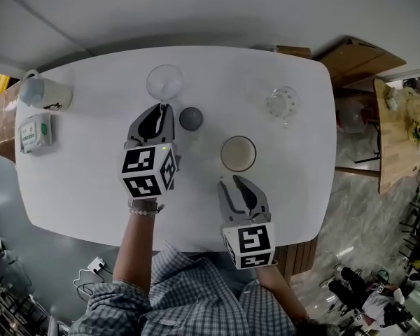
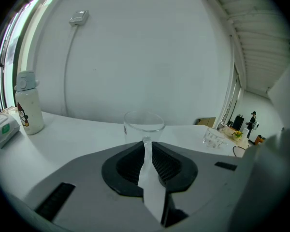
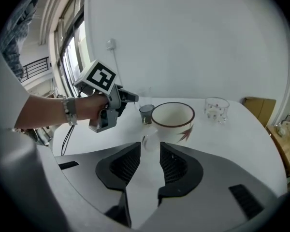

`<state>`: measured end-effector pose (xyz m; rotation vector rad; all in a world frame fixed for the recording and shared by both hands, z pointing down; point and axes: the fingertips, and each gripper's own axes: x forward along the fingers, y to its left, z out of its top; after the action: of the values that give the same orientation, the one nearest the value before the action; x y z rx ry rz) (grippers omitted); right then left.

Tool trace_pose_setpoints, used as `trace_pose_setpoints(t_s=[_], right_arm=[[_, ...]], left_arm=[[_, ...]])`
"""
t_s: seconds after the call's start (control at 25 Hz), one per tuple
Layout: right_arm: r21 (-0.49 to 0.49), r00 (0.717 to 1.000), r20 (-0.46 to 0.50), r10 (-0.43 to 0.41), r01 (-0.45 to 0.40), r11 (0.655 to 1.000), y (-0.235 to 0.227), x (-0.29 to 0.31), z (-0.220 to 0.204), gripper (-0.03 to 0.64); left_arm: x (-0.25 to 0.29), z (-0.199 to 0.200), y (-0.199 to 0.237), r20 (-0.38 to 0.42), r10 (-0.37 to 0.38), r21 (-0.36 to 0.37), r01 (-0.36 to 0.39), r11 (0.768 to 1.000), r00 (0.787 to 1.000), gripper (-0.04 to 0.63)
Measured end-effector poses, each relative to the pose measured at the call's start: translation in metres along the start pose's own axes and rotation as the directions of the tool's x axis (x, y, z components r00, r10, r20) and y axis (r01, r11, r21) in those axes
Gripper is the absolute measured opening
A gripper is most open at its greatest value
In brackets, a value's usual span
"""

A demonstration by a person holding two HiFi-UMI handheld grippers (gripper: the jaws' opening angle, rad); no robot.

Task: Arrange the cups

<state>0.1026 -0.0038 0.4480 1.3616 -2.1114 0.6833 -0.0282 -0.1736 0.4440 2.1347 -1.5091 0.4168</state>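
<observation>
Obs., standing by the white surface (image 1: 84, 187); clock directions as seen from above, 12 o'clock being the far edge.

- The left gripper (image 1: 161, 108) is pinching the near wall of the clear glass (image 1: 164, 82). Its jaws are sitting nearly together, one on either side of the rim. The glass is standing upright at about 11 o'clock from the middle of the surface.
- The right gripper (image 1: 238, 180) is holding its jaws apart and gripping nothing. The cream mug (image 1: 238, 153) is standing just beyond the tips at 12 o'clock from them. In the right gripper view its pale handle is pointing back toward the gap, and the pads are not pressing on it.
- The small grey cup (image 1: 190, 118) is standing at 4 o'clock from the clear glass, just beside the left gripper, with the cream mug at 4 o'clock from it, a little apart.
- The glass mug (image 1: 283, 102) is standing alone at 1 o'clock from the cream mug, well apart.
- A white bottle (image 1: 47, 94) and a small box (image 1: 35, 133) are sitting at the 9 o'clock end of the surface.
</observation>
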Motion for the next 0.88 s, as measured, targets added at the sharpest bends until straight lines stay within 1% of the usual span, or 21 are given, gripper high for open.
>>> trace_pose_setpoints(t_s=[0.2,0.28,0.4,0.52,0.68,0.8,0.88], right_arm=[[0.044,0.998,0.006,-0.059,0.059,0.997,0.006,0.021,0.001,0.104],[0.047,0.999,0.003,-0.053,0.053,0.998,0.007,0.025,0.003,0.103],[0.032,1.0,-0.008,-0.023,0.024,0.999,0.008,0.028,0.006,0.071],[-0.024,1.0,-0.019,0.024,-0.025,0.999,0.008,0.028,0.005,0.067],[-0.102,0.995,-0.039,0.094,-0.098,0.99,0.002,0.029,0.008,0.066],[-0.145,0.99,-0.051,0.131,-0.137,0.98,-0.006,0.034,0.014,0.066],[-0.176,0.988,-0.069,0.14,-0.15,0.973,-0.012,0.038,0.019,0.066]], left_arm=[[0.0,0.0,-0.002,-0.001,-0.004,-0.001,0.004,1.0,1.0,0.048],[0.0,-0.001,-0.002,-0.003,-0.01,-0.007,0.01,1.0,1.0,0.048],[-0.001,-0.001,-0.002,-0.004,-0.026,-0.029,0.026,0.999,1.0,0.049],[0.0,-0.002,-0.005,-0.006,-0.042,-0.037,0.042,0.998,0.999,0.048],[0.0,-0.002,-0.006,-0.011,-0.065,-0.031,0.065,0.997,0.998,0.048],[0.001,0.0,-0.007,-0.014,-0.074,-0.028,0.074,0.997,0.997,0.048],[0.003,0.0,-0.009,-0.016,-0.078,-0.026,0.078,0.997,0.997,0.048]])
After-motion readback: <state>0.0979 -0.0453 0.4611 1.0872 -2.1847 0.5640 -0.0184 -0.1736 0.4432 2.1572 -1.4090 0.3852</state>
